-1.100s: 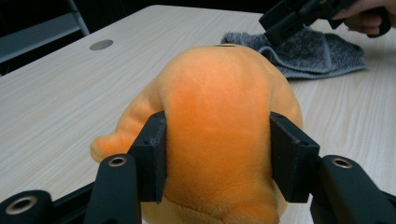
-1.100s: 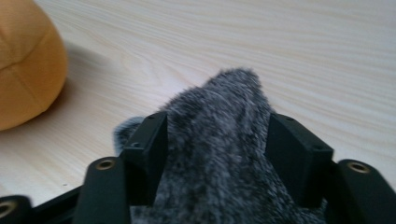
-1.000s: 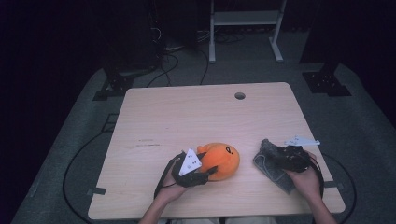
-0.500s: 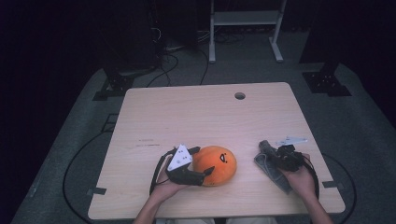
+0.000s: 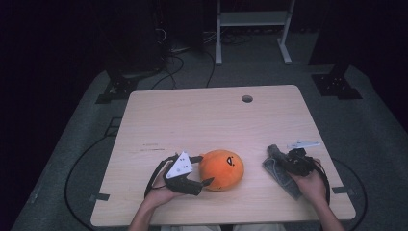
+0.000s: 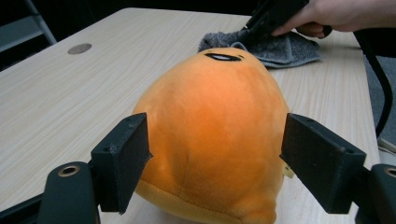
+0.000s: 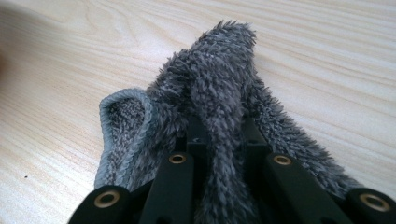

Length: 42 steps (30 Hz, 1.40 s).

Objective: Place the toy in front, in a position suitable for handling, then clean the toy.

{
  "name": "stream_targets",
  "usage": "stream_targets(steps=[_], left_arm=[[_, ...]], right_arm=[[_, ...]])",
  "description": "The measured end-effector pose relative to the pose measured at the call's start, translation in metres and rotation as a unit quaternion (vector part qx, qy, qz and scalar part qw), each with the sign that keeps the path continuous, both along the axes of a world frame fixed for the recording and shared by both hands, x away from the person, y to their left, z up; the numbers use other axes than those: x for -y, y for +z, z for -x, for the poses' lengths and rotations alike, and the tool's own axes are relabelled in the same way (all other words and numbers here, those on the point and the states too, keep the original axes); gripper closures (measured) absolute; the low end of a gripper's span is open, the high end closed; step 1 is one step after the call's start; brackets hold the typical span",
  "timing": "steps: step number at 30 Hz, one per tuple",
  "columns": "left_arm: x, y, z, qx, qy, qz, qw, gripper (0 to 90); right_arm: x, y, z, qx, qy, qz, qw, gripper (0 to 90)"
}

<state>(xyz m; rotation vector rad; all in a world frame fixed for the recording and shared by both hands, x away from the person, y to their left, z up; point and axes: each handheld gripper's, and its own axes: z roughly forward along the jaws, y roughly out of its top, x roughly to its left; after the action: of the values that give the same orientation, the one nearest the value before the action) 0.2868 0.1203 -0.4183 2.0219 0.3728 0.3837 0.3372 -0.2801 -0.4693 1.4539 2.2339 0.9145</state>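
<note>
Left gripper (image 5: 199,169) jaws spread wide either side of the orange plush toy (image 5: 222,169), not yet touching it; toy sits near the front middle of the table (image 5: 202,120). Right gripper (image 5: 283,158) jaws pinched on a fold of the grey cloth (image 5: 281,175) at the front right. To grip well: push further in, close low on the toy's sides. Cloth is near the right edge; far half of the table is open.

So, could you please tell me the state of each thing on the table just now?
Orange plush toy: resting on the table, face side up, not gripped.
Left claw: open, jaws either side of the toy.
Grey towel: bunched, a fold pinched.
Right claw: shut on the towel.
</note>
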Motion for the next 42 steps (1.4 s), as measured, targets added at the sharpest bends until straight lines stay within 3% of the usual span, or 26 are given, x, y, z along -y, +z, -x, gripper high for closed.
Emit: stream_targets(steps=[3,9,10,14,16,18,19,20,21,22,24,25,26,27,29,31,33,35,37,42], left_arm=[[0.001,-0.001,0.0,-0.002,-0.005,-0.005,1.0,23.0],[0.005,-0.013,-0.003,-0.007,-0.003,-0.049,0.9988,28.8],[0.006,-0.015,-0.003,-0.007,-0.002,-0.052,0.9986,29.8],[0.01,-0.017,-0.004,-0.001,0.009,-0.054,0.9985,35.2],[0.012,-0.019,-0.006,0.0,0.016,-0.047,0.9988,37.3],[0.015,-0.019,-0.008,-0.002,0.022,-0.042,0.9989,38.4],[0.017,-0.019,-0.008,-0.001,0.026,-0.04,0.9988,38.8],[0.02,-0.019,-0.008,0.0,0.028,-0.04,0.9988,39.8],[0.022,-0.018,-0.008,0.002,0.029,-0.04,0.9988,39.8],[0.025,-0.018,-0.009,0.004,0.032,-0.041,0.9986,40.4],[0.03,-0.018,-0.009,0.006,0.04,-0.039,0.9984,40.7],[0.036,-0.018,-0.01,0.005,0.048,-0.038,0.9981,41.4],[0.036,-0.018,-0.01,0.005,0.048,-0.038,0.9981,41.5],[0.04,-0.018,-0.012,0.003,0.052,-0.038,0.9979,41.6],[0.042,-0.018,-0.013,0.001,0.053,-0.04,0.9978,41.7],[0.047,-0.017,-0.016,-0.002,0.061,-0.048,0.997,42.1],[0.047,-0.017,-0.018,-0.004,0.062,-0.047,0.9969,42.2],[0.047,-0.018,-0.018,-0.002,0.06,-0.046,0.9971,42.4],[0.049,-0.018,-0.017,0.007,0.053,-0.055,0.9971,42.6],[0.05,-0.017,-0.014,0.02,0.046,-0.068,0.9965,42.6]], right_arm=[[0.0,0.0,0.0,0.0,0.0,0.0,1.0,78.4],[0.002,0.001,0.0,-0.004,-0.001,-0.008,1.0,78.7],[0.002,0.002,0.001,-0.001,0.003,-0.008,1.0,78.8],[0.0,0.021,0.012,0.032,0.022,-0.048,0.9981,78.9],[-0.006,0.036,0.021,0.061,0.05,-0.071,0.9943,78.9],[-0.015,0.046,0.03,0.081,0.071,-0.078,0.9911,78.9],[-0.021,0.052,0.036,0.093,0.085,-0.084,0.9885,78.9],[-0.031,0.059,0.044,0.107,0.111,-0.091,0.9838,78.8],[-0.031,0.059,0.044,0.107,0.111,-0.091,0.9838,78.8],[-0.042,0.063,0.051,0.113,0.13,-0.096,0.9803,78.8],[-0.049,0.064,0.054,0.115,0.143,-0.096,0.9784,78.9],[-0.066,0.063,0.06,0.114,0.169,-0.095,0.9744,78.8],[-0.066,0.063,0.06,0.114,0.169,-0.095,0.9744,78.8],[-0.083,0.061,0.061,0.11,0.189,-0.089,0.9718,78.8],[-0.089,0.059,0.061,0.111,0.195,-0.081,0.9712,78.7],[-0.106,0.052,0.055,0.109,0.195,-0.053,0.9733,74.8],[-0.108,0.05,0.053,0.11,0.192,-0.048,0.974,72.5],[-0.108,0.049,0.051,0.116,0.186,-0.054,0.9741,64.1],[-0.108,0.049,0.05,0.133,0.184,-0.063,0.9717,54.6],[-0.116,0.048,0.049,0.155,0.188,-0.052,0.9684,53.1]])
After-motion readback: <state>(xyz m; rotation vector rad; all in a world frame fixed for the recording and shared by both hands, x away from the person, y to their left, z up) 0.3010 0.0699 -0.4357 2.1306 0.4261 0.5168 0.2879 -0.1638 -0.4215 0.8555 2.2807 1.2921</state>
